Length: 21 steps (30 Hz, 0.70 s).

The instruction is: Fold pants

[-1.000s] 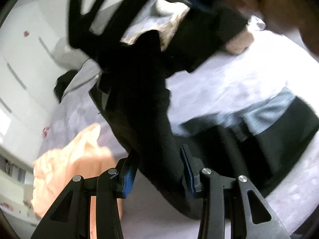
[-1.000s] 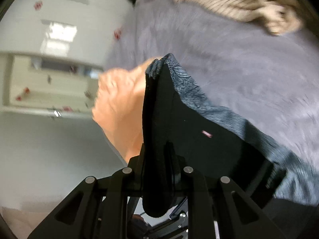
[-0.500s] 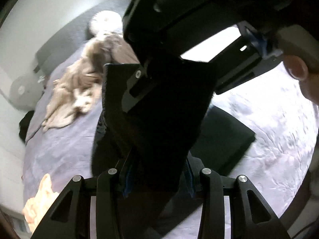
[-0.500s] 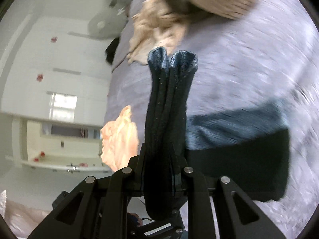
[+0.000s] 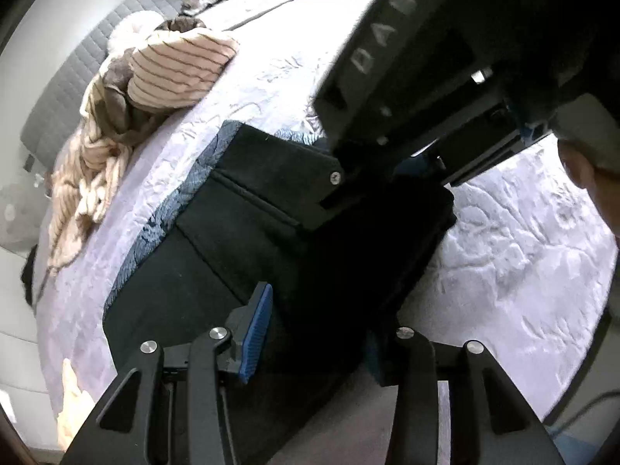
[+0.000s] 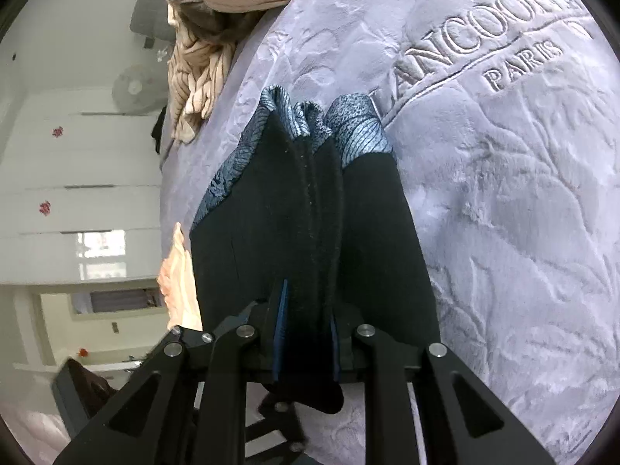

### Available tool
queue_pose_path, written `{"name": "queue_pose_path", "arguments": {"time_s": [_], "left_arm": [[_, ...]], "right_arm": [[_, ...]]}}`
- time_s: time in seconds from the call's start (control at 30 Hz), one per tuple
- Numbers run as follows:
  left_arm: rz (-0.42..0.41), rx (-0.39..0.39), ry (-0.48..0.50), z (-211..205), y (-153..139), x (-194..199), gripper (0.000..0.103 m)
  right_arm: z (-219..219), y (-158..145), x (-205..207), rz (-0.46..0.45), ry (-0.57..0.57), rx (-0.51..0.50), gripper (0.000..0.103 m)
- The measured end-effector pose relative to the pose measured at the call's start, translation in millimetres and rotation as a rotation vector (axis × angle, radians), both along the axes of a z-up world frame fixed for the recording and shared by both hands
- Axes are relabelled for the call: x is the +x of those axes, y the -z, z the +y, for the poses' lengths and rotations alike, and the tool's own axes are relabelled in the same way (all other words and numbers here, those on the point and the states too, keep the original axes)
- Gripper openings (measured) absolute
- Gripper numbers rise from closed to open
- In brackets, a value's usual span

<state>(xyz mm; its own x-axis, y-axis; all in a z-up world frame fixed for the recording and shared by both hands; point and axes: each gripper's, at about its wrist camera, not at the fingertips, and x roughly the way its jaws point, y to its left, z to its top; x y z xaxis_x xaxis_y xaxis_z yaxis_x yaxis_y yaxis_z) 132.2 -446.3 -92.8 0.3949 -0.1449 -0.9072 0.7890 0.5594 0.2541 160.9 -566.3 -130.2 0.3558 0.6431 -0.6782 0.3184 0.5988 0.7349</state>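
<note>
One pair of black pants [image 5: 248, 232] lies mid-frame on one lavender blanket [image 6: 503, 213] embossed "PARIS". The left gripper [image 5: 321, 333] is spread apart; the right gripper [image 6: 306, 333] clenches a pants fold.

Right gripper [image 6: 306, 343] fingers [image 6: 279, 333] clamp bunched black pants [image 6: 310, 209], apparently lifted over embossed lilac bedspread [image 6: 503, 193].

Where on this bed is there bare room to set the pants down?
Bare lavender bedspread lies open right of the black pants, around the embossed lettering. In the left view, another free patch lies between the pants and the striped blanket heap. Crowded: that heap, and the peach cloth.
</note>
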Motion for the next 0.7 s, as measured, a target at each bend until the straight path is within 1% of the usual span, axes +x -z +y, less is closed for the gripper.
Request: {"name": "queue_pose_path", "arguments": {"time_s": [0.03,0.07,0.17,0.2,0.23,0.3,0.47,0.53,0.63,0.7], "left_arm": [[0.017,-0.006,-0.010,4,-4,1,0.063],[0.038,-0.021,-0.023,10,-8,3,0.072],[0.115,-0.091,-0.084,37,-28,11,0.075],[0.127,-0.099,-0.104,43,-31,12,0.075],[0.136,-0.104,-0.144,54,-34,17,0.075],[0.167,-0.098,-0.222,73,-36,30,0.075],[0.246,-0.057,-0.410,110,-25,50,0.075],[0.267,-0.061,-0.457,120,-23,55,0.075],[0.276,-0.067,-0.513,131,-23,63,0.092],[0.275,-0.075,-0.531,136,-23,66,0.092]], "right_arm": [[3,-3,0,0.003,-0.008,-0.017,0.020],[7,-7,0,0.007,-0.020,-0.045,0.020],[15,-22,2,0.003,-0.037,-0.116,0.020],[20,-25,8,0.002,-0.039,-0.143,0.020],[21,-27,6,0.003,-0.042,-0.170,0.020],[24,-29,4,0.006,-0.048,-0.209,0.020],[23,-24,-13,0.033,0.004,-0.208,0.020],[25,-27,-17,0.034,0.005,-0.230,0.020],[28,-33,-18,0.035,0.007,-0.282,0.021],[29,-39,-15,0.046,0.004,-0.306,0.023]]}}
